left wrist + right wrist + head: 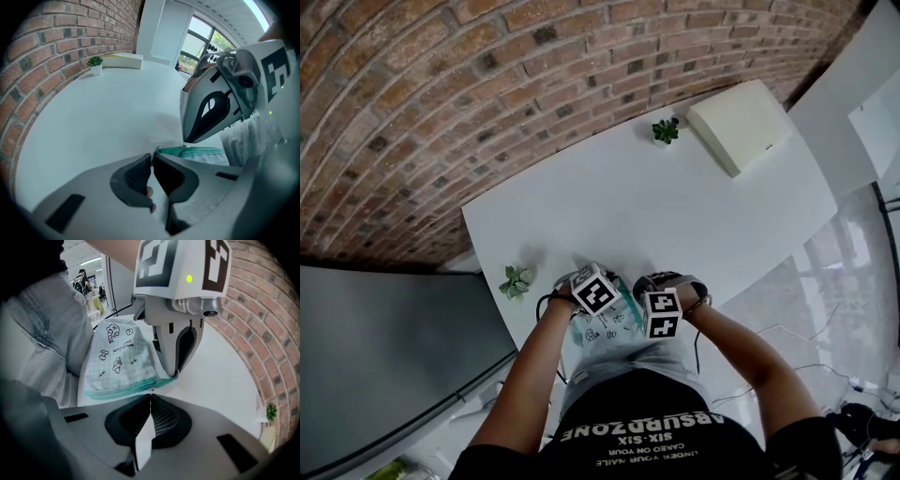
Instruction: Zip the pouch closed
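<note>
Zipping apparently being started: corner of pouch (119, 357) is being pinched by left gripper (152, 155), pull (150, 389) just beside it by right gripper (150, 398); next, pull to be drawn away from left gripper.

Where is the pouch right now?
In the head view the pouch sits low and centre, at the table's near edge against the person, gripped by the left gripper and right gripper.

The person wears a black shirt (642, 448) with white letters, low in the frame, and pale blue jeans (623, 361). The left tool (152, 161) and right tool (150, 401) are light grey with dark dotted pads (164, 420). Each has a white cube (597, 289) with black squares. One cube shows a green light (189, 279).
</note>
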A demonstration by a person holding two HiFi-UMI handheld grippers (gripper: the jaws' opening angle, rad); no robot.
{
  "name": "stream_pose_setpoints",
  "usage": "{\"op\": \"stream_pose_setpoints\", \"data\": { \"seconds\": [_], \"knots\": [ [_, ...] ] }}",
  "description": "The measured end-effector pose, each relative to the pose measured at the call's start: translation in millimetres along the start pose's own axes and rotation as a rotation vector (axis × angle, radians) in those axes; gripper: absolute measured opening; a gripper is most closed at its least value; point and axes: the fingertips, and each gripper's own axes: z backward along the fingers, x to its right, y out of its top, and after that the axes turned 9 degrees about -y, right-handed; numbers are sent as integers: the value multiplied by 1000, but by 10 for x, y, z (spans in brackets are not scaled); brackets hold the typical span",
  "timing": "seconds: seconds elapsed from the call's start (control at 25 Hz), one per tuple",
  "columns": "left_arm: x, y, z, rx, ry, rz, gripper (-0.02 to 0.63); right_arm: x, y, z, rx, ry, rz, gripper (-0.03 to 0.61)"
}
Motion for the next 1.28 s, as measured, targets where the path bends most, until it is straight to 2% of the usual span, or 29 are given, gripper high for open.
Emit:
{"op": "stream_pose_setpoints", "data": {
  "seconds": [0.4, 0.56, 1.12, 1.28],
  "knots": [
    [0, 4, -2, 4, 8, -3, 23, -97, 3, 19, -2, 52, 30, 0],
    [0, 2, 0, 5, 8, -5, 23, -120, -10, 12, 3, 37, 10, 1],
    [-4, 6, -4, -1, 25, -15, 23, -233, -22, 65, 9, 107, 31, 0],
    [-4, 6, -4, 3, 29, -18, 23, -248, -24, 69, 13, 102, 25, 1]
  ]
}}
